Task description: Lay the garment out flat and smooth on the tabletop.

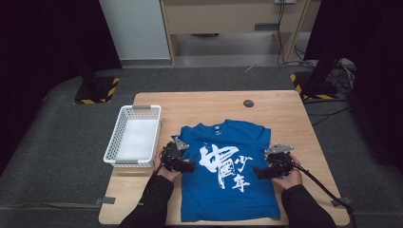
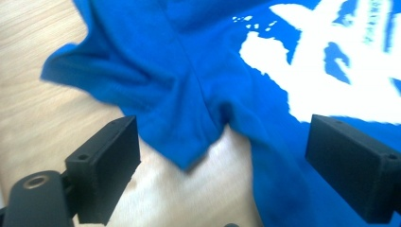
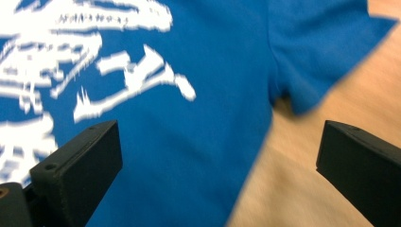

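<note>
Black jaws on the left gripper (image 2: 222, 156) stood wide apart with nothing between them, hovering over the shirt (image 2: 198, 85) right where its sleeve met the body. One jaw sat over bare table (image 2: 42, 109), the other over the blue cloth beside the white print (image 2: 326, 71). The sleeve hem came to a point in the gap between the jaws, with a bit of wood showing under the armpit fold.

Same deal on the right gripper (image 3: 217, 170): jaws spread wide, gripping nothing. One jaw was over the shirt (image 3: 213, 94) near the print (image 3: 132, 75), the other was out over the table (image 3: 302, 179), and the shirt's side edge ran down between them. The other sleeve (image 3: 321, 52) stuck out past the far jaw. Pretty blurry in that gripper view, so I couldn't tell if anything was touching the cloth.

From the high view, the shirt (image 1: 228, 175) lay flat and face up on the table (image 1: 285, 114), collar toward the far edge and hem hanging close to the near edge. The left gripper (image 1: 178, 159) was at the shirt's left side by the sleeve, the right gripper (image 1: 273, 166) at its right side, each held in a hand (image 1: 166, 168) with dark sleeves coming in from the bottom. A white basket (image 1: 135, 137) sat just left of the shirt, near the left gripper. A small dark round thing (image 1: 248, 103) sat on the table beyond the collar, well apart from the shirt.
</note>
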`<state>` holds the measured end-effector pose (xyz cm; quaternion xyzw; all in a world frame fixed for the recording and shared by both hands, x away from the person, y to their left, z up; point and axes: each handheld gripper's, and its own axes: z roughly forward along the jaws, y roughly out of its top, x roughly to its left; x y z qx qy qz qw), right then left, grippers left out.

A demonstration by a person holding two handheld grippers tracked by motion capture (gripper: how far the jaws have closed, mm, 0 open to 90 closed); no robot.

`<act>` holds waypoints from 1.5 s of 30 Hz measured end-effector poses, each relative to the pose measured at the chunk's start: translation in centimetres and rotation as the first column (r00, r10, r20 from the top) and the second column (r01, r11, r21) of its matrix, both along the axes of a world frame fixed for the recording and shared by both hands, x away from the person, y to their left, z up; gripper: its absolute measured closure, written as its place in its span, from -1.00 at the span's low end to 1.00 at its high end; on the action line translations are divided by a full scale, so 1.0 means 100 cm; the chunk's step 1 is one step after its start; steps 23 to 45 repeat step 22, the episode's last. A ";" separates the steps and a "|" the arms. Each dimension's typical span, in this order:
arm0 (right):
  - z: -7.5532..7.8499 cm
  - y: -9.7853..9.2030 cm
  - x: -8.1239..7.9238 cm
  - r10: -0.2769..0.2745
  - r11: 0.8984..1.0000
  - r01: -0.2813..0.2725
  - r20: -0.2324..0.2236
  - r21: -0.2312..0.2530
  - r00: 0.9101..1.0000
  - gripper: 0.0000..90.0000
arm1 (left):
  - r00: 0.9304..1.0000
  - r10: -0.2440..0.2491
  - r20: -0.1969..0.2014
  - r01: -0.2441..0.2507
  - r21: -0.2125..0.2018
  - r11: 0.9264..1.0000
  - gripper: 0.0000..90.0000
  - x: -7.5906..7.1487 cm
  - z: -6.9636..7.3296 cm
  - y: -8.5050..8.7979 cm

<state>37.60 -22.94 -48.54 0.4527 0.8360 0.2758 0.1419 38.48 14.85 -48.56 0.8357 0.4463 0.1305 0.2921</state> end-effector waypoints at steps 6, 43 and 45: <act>0.003 -0.021 -0.014 0.005 1.000 -0.005 -0.018 0.006 1.000 -0.99 | 0.998 -0.035 -0.056 0.034 -0.027 0.999 -0.84 -0.029 -0.001 0.019; 0.002 -0.044 -0.023 -0.029 0.999 0.029 -0.017 -0.013 0.999 -0.99 | 0.993 0.000 -0.118 0.003 0.026 1.000 -0.94 -0.043 -0.018 0.043; 0.002 -0.044 -0.023 -0.029 0.999 0.029 -0.017 -0.013 0.999 -0.99 | 0.993 0.000 -0.118 0.003 0.026 1.000 -0.94 -0.043 -0.018 0.043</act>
